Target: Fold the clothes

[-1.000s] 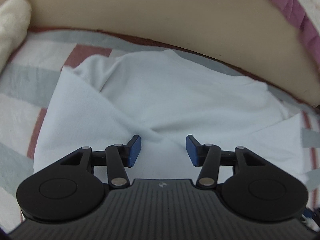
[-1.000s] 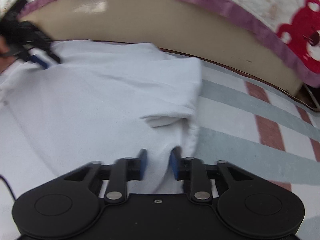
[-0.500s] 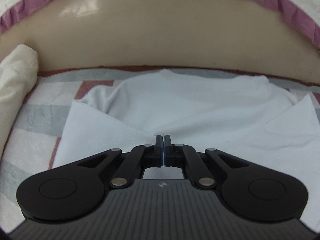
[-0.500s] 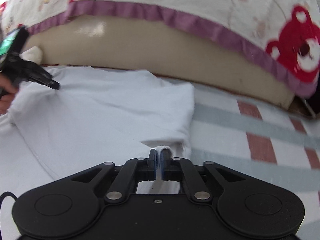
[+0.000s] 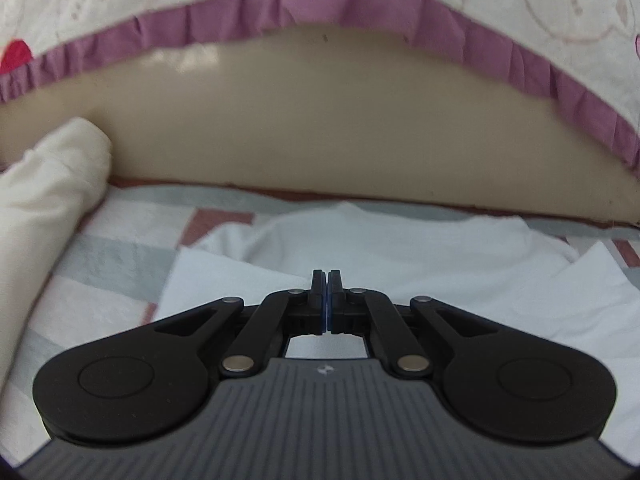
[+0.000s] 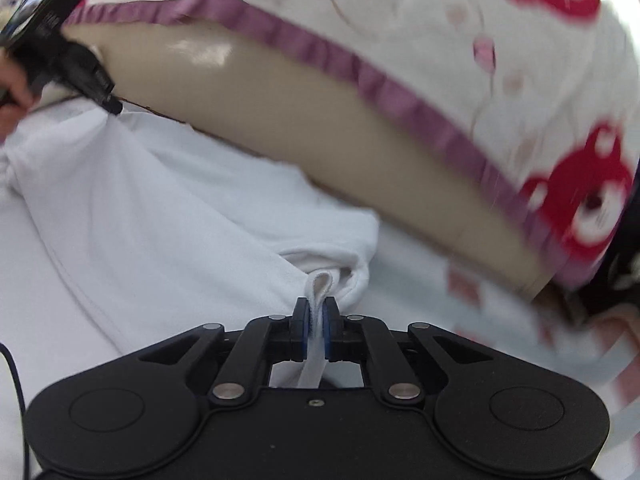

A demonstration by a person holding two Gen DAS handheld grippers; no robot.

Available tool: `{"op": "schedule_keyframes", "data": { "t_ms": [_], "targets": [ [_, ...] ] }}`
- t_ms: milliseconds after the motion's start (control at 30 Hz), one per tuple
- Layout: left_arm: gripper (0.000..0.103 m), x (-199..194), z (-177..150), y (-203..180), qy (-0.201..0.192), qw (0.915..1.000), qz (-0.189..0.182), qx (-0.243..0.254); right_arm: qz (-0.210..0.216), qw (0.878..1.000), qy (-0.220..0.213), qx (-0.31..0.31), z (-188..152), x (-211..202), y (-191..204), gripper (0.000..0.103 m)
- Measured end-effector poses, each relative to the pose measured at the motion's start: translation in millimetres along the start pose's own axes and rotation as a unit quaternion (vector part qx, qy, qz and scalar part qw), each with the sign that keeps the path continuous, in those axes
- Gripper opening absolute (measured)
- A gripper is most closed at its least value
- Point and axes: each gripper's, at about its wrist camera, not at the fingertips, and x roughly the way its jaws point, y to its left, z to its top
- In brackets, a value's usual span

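Right gripper [image 6: 316, 320] is clamped on a pinch of the white shirt [image 6: 168, 216]; left gripper [image 6: 114, 109], up at ten o'clock, is closed on another bunch. The shirt lies rumpled on the striped bedding [image 5: 120, 256]. Folding barely begun, every fold left.

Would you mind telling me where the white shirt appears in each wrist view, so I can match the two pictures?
Left wrist: white shirt spreads across the lower middle, beyond the shut left gripper.
Right wrist: it fills the left and centre, a fold pinched in the right gripper.
Shared landmark: the purple frill.
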Motion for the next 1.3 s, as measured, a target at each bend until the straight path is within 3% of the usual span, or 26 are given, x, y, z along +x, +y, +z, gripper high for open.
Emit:
{"op": "schedule_keyframes", "data": {
  "t_ms": [100, 167, 267, 333, 367, 433, 500, 533, 567, 633, 700, 800, 933, 1033, 1167, 1267, 1300],
  "targets": [
    [0.000, -1.9, 3.9, 4.2, -0.004, 0.9999, -0.007, -0.007, -0.008, 0.999, 0.026, -0.035, 4.1, 5.2, 5.2, 0.011],
    [0.000, 2.8, 3.1, 3.6, 0.004, 0.9999, -0.005, -0.008, -0.024, 0.998, 0.055, -0.015, -0.7, 17.0, -2.2, 0.025],
    [0.000, 9.8, -0.9, 0.9, 0.009, 0.9999, -0.001, -0.005, -0.024, 0.997, 0.067, 0.022, -6.4, 23.1, -18.0, 0.026],
    [0.000, 11.3, -2.8, 0.6, 0.008, 0.9999, -0.001, -0.011, 0.009, 0.997, 0.043, 0.064, -3.3, 18.3, -29.9, 0.033],
    [0.000, 11.9, -2.7, 0.7, 0.008, 0.9999, 0.000, -0.012, 0.029, 0.995, 0.033, 0.091, -2.3, 19.2, -36.1, 0.045],
    [0.000, 13.0, -2.0, 0.7, 0.006, 0.9999, 0.001, -0.012, 0.076, 0.986, 0.023, 0.144, -2.1, 31.5, -45.9, 0.051],
    [0.000, 13.4, -2.3, 0.0, 0.005, 0.9999, 0.002, -0.013, 0.094, 0.980, 0.037, 0.173, -5.5, 47.7, -49.8, 0.050],
    [0.000, 13.7, -2.9, -0.1, 0.005, 0.9999, 0.002, -0.013, 0.097, 0.978, 0.047, 0.176, -8.2, 54.6, -49.3, 0.038],
    [0.000, 13.0, -3.6, -0.6, 0.004, 0.9999, 0.002, -0.010, 0.100, 0.979, 0.054, 0.167, -11.0, 56.9, -46.6, 0.002],
    [0.000, 7.3, -5.0, -2.8, -0.006, 0.9999, -0.008, 0.009, 0.089, 0.986, 0.038, 0.136, -11.1, 49.8, -38.0, 0.003],
    [0.000, -2.5, -3.7, -4.6, -0.022, 0.9991, -0.014, 0.034, 0.066, 0.992, -0.015, 0.105, -1.7, 31.3, -33.0, 0.003],
    [0.000, -13.9, 2.6, -1.5, -0.036, 0.9981, -0.021, 0.045, 0.049, 0.993, -0.056, 0.090, 21.2, 19.4, -38.0, 0.003],
    [0.006, 1.9, 11.1, 17.0, -0.012, 0.9998, 0.012, 0.008, 0.035, 0.995, -0.038, 0.090, 51.3, 58.3, -61.2, 0.003],
    [0.012, 14.9, 7.1, 34.9, 0.013, 0.9985, 0.051, -0.016, 0.031, 0.993, -0.008, 0.113, 47.1, 110.4, -76.8, 0.008],
    [0.023, 8.2, -14.9, 66.6, 0.044, 0.9969, 0.059, -0.028, 0.052, 0.975, 0.037, 0.212, 9.7, 146.2, -100.4, 0.029],
    [0.034, -4.6, -32.5, 79.4, 0.069, 0.9958, 0.059, -0.008, 0.095, 0.947, 0.063, 0.301, -11.5, 156.6, -116.9, 0.035],
    [0.043, -8.8, -38.2, 80.4, 0.074, 0.9958, 0.054, 0.001, 0.116, 0.937, 0.069, 0.324, -12.2, 161.3, -121.9, 0.035]
  ]
}}
